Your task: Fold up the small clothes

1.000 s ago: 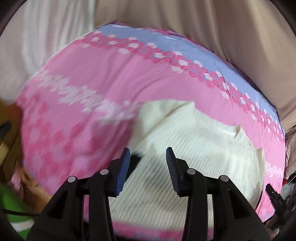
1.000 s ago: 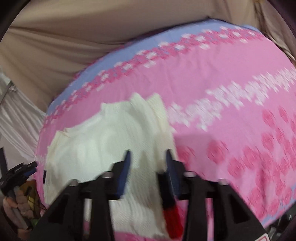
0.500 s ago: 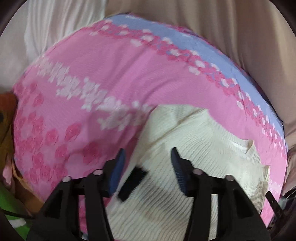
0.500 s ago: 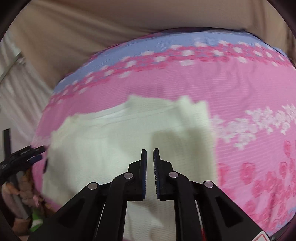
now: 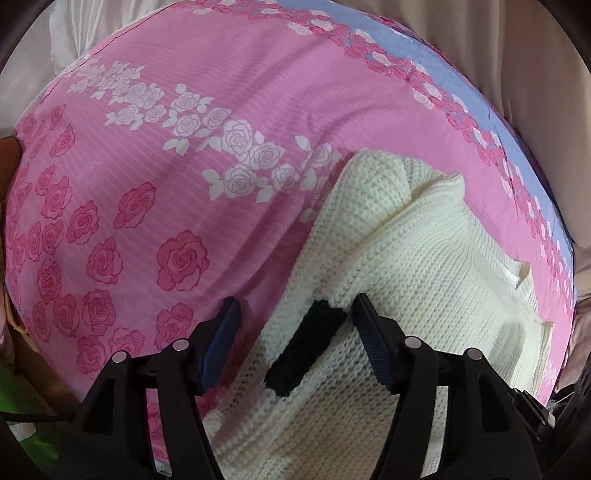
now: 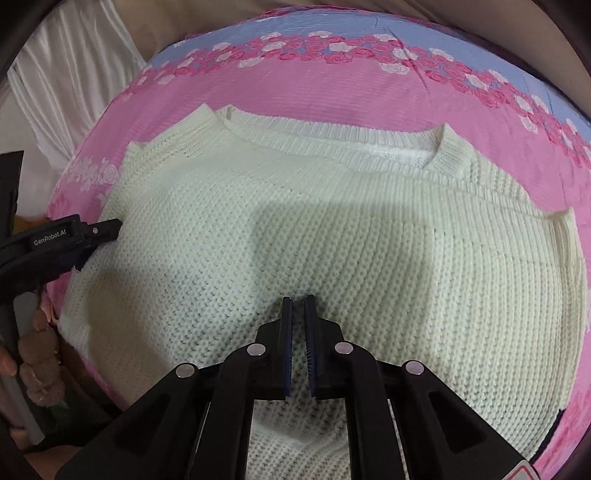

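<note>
Both pairs of jaws sit over the cream knit sweater (image 6: 332,229). On the left gripper (image 5: 295,314) they stand wide apart, released, straddling a black knit patch (image 5: 306,347) on the sweater's near side edge; nothing is between the pads. On the right gripper (image 6: 298,299) they are almost fully closed, with only a thin slit between the blue pads, and no fabric shows pinched in that slit. Its tips are low over the middle of the sweater's body, casting a shadow on the knit; whether they touch it cannot be told.

From the right wrist view the sweater lies spread flat, ribbed neckline (image 6: 332,136) at the far side, and the left gripper (image 6: 99,230) reaches in at the sweater's left edge. From the left wrist view a sleeve (image 5: 373,192) lies folded across the body.

Under the sweater is a pink rose-printed bedsheet (image 5: 166,166) with a blue band (image 6: 369,33) beyond the neckline. White cloth (image 6: 74,81) hangs past the sheet's far left corner.
</note>
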Demonstrator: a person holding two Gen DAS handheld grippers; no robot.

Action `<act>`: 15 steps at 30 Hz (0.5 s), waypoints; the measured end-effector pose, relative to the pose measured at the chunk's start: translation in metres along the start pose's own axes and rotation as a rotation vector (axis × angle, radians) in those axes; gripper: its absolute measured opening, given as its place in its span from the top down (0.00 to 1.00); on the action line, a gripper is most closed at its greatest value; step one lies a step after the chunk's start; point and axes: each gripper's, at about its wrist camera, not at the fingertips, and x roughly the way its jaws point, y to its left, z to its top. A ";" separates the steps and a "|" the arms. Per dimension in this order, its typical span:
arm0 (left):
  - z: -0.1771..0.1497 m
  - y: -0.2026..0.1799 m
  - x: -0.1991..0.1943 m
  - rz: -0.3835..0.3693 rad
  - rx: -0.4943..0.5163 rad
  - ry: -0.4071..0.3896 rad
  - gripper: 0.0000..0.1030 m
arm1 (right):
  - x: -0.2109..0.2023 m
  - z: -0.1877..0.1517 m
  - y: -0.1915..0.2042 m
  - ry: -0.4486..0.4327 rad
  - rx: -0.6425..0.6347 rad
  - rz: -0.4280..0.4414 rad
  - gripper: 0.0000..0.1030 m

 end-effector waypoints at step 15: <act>0.012 -0.065 -0.078 -0.461 0.041 0.016 0.82 | -0.006 -0.004 -0.024 -0.034 0.097 0.121 0.94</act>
